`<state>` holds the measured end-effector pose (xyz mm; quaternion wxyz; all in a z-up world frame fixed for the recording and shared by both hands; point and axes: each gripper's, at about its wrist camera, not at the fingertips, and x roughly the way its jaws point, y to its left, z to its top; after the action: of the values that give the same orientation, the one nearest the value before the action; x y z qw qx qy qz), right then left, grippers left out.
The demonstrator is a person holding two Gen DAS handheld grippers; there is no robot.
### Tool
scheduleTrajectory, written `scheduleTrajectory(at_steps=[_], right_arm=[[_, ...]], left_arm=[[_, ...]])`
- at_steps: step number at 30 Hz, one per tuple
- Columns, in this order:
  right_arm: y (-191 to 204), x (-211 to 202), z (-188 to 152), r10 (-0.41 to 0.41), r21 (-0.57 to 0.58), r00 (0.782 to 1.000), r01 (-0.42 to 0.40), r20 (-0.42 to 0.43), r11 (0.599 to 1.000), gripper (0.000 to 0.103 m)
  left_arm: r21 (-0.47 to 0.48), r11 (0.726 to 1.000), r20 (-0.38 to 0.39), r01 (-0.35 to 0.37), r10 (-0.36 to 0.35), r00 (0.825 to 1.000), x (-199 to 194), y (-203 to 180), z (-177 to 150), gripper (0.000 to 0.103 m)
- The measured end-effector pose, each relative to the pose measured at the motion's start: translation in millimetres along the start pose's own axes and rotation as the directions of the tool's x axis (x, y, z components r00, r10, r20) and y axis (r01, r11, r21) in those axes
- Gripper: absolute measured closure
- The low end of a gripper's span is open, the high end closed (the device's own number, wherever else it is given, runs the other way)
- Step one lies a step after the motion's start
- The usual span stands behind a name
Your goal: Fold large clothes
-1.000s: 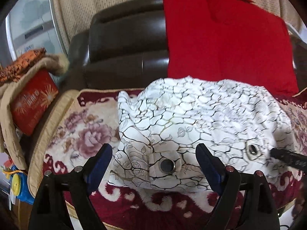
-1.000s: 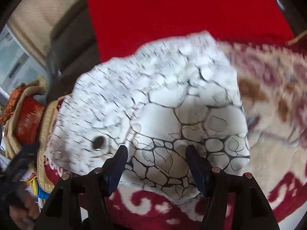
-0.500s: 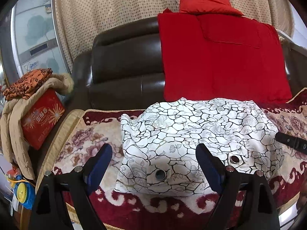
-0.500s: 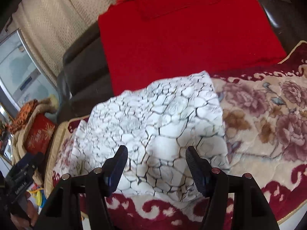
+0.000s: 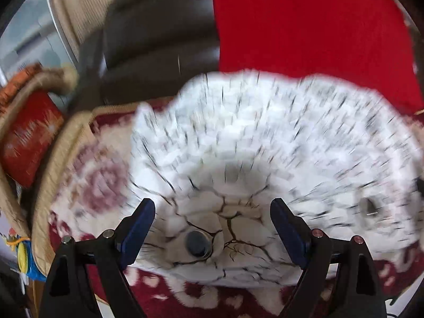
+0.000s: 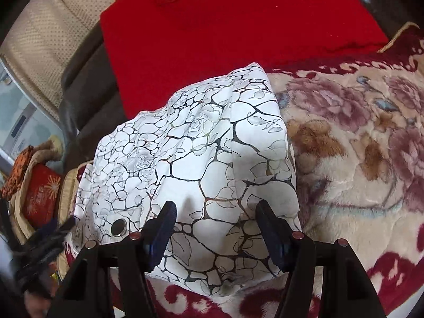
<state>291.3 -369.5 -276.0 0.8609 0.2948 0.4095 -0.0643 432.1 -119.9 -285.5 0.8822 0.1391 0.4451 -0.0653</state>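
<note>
A white cloth (image 5: 265, 145) with a black crackle print lies folded in a mound on the floral blanket (image 5: 100, 185). Metal eyelets sit along its near edge, one (image 5: 197, 243) between the jaws in the left wrist view and another (image 5: 368, 206) further right. My left gripper (image 5: 210, 206) hangs open just above that near edge; this view is blurred by motion. My right gripper (image 6: 216, 208) stands open over the cloth's (image 6: 212, 145) near right corner, with one eyelet (image 6: 118, 226) to its left. Neither gripper's pads press the fabric. The left gripper (image 6: 45, 241) shows as a dark blur at the lower left.
The floral blanket (image 6: 357, 159) covers a dark leather sofa (image 5: 159, 39). A red cover (image 6: 225, 26) lies over the backrest behind the cloth. At the left stand a red box (image 5: 29, 135) under a beige coat and a blue-and-yellow toy (image 5: 25, 259).
The left gripper has dropped in close to the cloth's near edge after pulling back. The right gripper has shifted nearer to the cloth's right corner. Both stay open and the cloth has not moved.
</note>
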Motion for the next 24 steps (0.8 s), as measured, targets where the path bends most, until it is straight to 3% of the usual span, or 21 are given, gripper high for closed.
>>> scheduleTrajectory(at_steps=[3, 7, 10, 13, 15, 17, 18, 21, 24], right_arm=[[-2, 0, 1, 0.015, -0.017, 1.0, -0.015, 0.002, 1.0, 0.037], [1, -5, 2, 0.022, -0.011, 1.0, -0.022, 0.008, 1.0, 0.035], [8, -17, 12, 0.043, -0.018, 0.997, -0.042, 0.065, 0.999, 0.037], [9, -22, 22, 0.004, -0.023, 0.993, -0.002, 0.117, 1.0, 0.037], [-3, -5, 24, -0.015, 0.028, 0.998, 0.013, 0.06, 1.0, 0.038], [-14, 17, 22, -0.032, 0.062, 0.999, 0.033, -0.022, 0.998, 0.038], [-14, 19, 20, -0.048, 0.055, 0.999, 0.048, -0.01, 0.997, 0.039], [0, 5, 16, -0.069, 0.009, 0.998, 0.069, 0.011, 0.998, 0.039], [6, -16, 14, -0.015, 0.01, 0.999, 0.015, 0.028, 1.0, 0.038]], left_arm=[[-0.013, 0.999, -0.016, 0.03, -0.03, 0.999, 20, 0, -6, 0.011], [-0.01, 0.999, -0.008, 0.037, -0.037, 0.999, 11, 6, 0, 0.01], [-0.021, 0.999, 0.058, -0.031, 0.032, 0.998, -5, 22, 3, 0.01], [-0.067, 0.993, 0.058, -0.094, 0.098, 0.993, -4, 45, 1, 0.01], [-0.106, 0.987, 0.006, -0.12, 0.122, 0.993, 10, 61, -6, 0.01], [-0.115, 0.991, -0.058, -0.074, 0.067, 0.996, 25, 69, -14, 0.01], [-0.122, 0.99, -0.064, -0.068, 0.06, 0.996, 26, 70, -15, 0.01], [-0.106, 0.991, -0.03, -0.077, 0.074, 0.997, 5, 68, -13, 0.01], [-0.089, 0.993, 0.033, -0.082, 0.086, 0.996, -30, 64, -14, 0.01]])
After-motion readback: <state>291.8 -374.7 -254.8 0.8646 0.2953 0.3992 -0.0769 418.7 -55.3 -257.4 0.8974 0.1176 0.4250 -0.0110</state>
